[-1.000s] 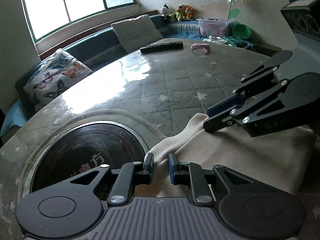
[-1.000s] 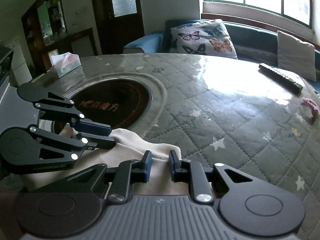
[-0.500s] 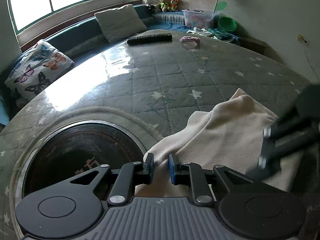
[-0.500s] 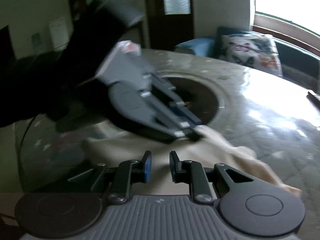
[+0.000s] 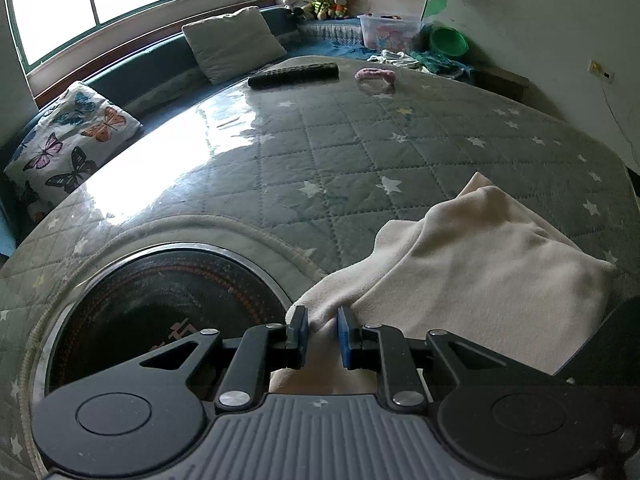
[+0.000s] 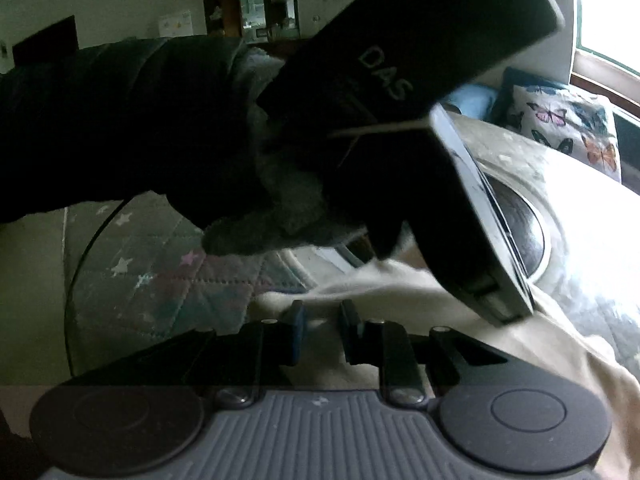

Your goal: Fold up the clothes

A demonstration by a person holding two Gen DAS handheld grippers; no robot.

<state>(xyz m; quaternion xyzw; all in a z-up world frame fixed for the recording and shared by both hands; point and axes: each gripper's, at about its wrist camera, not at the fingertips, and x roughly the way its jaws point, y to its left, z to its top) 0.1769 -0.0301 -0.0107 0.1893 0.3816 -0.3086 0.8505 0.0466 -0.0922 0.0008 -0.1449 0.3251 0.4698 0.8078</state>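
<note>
A cream garment [image 5: 472,264] lies bunched on the quilted table cover [image 5: 360,140], partly folded over itself. My left gripper [image 5: 323,326] is shut on the garment's near edge, with cloth pinched between the blue pads. In the right wrist view the same garment [image 6: 400,300] lies under my right gripper [image 6: 322,330], whose narrow jaws have cream cloth between them. The left gripper's body and the gloved hand [image 6: 280,208] holding it fill the upper part of that view and hide much of the table.
A round dark glass hotplate [image 5: 160,300] is set into the table left of the garment. A black remote [image 5: 294,74] and a pink hair tie [image 5: 374,75] lie at the far side. Cushions [image 5: 236,42] line the window bench behind.
The right gripper has swung away from the far part of the garment to behind the left hand. The left gripper kept its grip and rose slightly; the garment is now folded over.
</note>
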